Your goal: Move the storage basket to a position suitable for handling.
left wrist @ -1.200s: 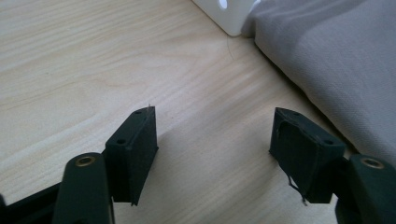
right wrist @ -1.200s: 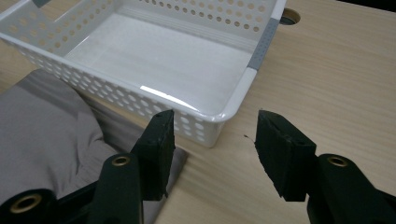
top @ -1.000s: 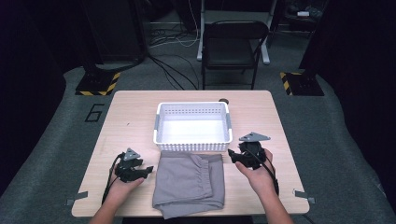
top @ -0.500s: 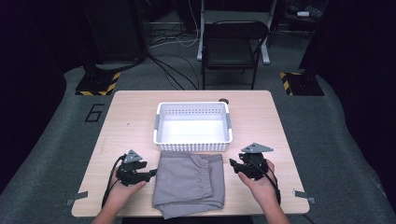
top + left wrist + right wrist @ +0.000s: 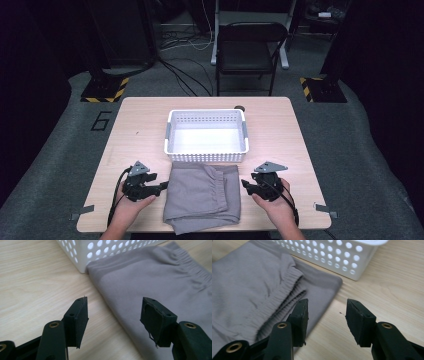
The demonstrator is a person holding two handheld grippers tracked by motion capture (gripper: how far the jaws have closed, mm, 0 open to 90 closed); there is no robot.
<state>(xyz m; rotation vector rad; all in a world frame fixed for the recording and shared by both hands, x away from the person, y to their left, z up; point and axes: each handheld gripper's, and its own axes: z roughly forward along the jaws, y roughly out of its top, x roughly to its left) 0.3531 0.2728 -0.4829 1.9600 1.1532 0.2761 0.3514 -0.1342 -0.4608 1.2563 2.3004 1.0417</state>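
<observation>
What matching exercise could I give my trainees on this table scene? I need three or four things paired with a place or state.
Things:
1. basket
2. cloth
3. left tool
4. chair

Places or states:
A. open, at the cloth's left edge
B. white and empty, in the middle of the table
C. on the floor beyond the table
D. grey and folded, on the near side of the basket

Pairs: 1-B, 2-D, 3-A, 4-C
</observation>
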